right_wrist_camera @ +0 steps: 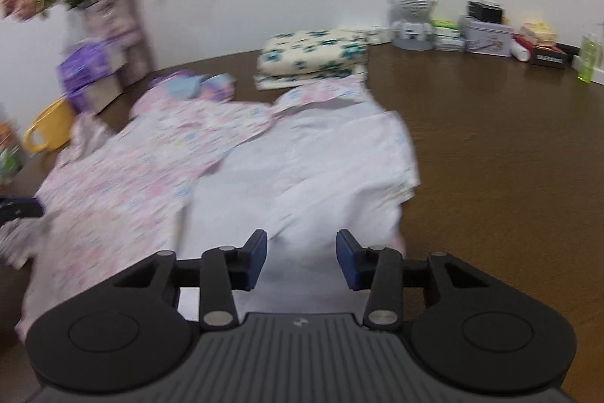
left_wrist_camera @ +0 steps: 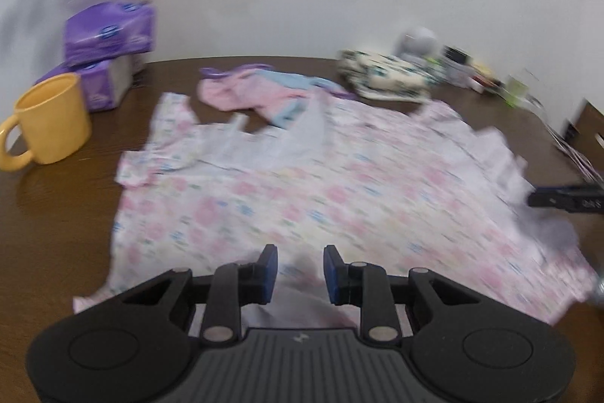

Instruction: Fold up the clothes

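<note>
While the floral garment (left_wrist_camera: 302, 184) lies on the tabletop (right_wrist_camera: 490, 157), both grippers' fingers (left_wrist_camera: 268, 270) (right_wrist_camera: 349, 259) stand spread above its near hem, pinching nothing.

On the bench: one floral garment (left_wrist_camera: 302, 199), one pink-and-blue garment (left_wrist_camera: 256, 89), one folded stack (right_wrist_camera: 313, 57), one yellow mug (left_wrist_camera: 53, 119), two purple tissue packs (left_wrist_camera: 109, 29).

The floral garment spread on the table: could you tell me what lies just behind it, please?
Behind the floral garment lie a crumpled pink and blue garment and a folded cream cloth with teal flowers. The pink garment's near edge is covered.
</note>
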A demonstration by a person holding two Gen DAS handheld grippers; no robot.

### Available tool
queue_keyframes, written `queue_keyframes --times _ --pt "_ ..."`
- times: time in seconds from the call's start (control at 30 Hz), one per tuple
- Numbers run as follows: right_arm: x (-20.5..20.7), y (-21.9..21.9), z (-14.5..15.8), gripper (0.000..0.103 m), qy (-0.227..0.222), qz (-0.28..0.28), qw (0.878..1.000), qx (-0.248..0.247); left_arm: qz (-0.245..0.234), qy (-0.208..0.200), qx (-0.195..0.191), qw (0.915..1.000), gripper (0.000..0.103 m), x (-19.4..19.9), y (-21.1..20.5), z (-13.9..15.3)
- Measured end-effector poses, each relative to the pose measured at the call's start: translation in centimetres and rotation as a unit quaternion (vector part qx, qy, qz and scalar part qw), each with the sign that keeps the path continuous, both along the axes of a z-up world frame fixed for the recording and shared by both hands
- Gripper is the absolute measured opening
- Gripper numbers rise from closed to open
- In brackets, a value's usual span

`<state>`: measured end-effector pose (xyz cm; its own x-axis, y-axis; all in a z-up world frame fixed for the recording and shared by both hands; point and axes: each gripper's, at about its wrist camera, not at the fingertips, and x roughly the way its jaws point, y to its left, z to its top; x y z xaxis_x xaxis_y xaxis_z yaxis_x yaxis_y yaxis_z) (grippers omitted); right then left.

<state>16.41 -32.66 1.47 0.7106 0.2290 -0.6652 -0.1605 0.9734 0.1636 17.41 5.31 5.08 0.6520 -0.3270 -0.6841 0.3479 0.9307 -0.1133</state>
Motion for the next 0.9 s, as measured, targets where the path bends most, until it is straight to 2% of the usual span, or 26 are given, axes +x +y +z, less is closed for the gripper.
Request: queue_keyframes --times 0.1,0.23,0.3,0.63,0.73,0.8,0.9 --pt "-2.1 1.7 0.2 0.043 0.003 0.032 0.999 -0.004 -0.036 -0.002 0.027 0.9990 0.024 -1.8 -2.0 -0.5" --pt "-4.6 3.3 -0.5 0.043 0.001 0.049 0.999 -0.015 -0.049 -0.005 0.072 0.9962 0.018 -3.1 -3.4 -1.7" --pt "-5.4 3.3 -0.8 0.043 0.001 0.046 0.999 -0.017 -0.050 0.000 0.078 0.9957 0.017 -3.4 -3.2 -2.0" --pt "-9.5 2.1 -1.6 0.042 -0.014 0.018 0.998 -0.051 -0.037 -0.007 0.075 0.9964 0.017 -4.3 -2.4 -2.4" --pt "-10.0 1.8 -1.8 0.042 -0.019 0.006 0.998 -0.065 -0.025 -0.006 0.078 0.9966 0.020 -4.3 -2.4 -2.3" --pt "-10.4 1.3 -1.4 0.043 -0.026 -0.005 0.998 -0.063 -0.008 -0.011 0.070 0.9974 0.019 -4.6 -2.0 -1.8" --pt "-12.2 0.4 0.3 0.045 -0.052 -0.016 0.997 -0.057 -0.012 -0.033 0.040 0.9986 0.021 -6.0 -1.8 -0.7"
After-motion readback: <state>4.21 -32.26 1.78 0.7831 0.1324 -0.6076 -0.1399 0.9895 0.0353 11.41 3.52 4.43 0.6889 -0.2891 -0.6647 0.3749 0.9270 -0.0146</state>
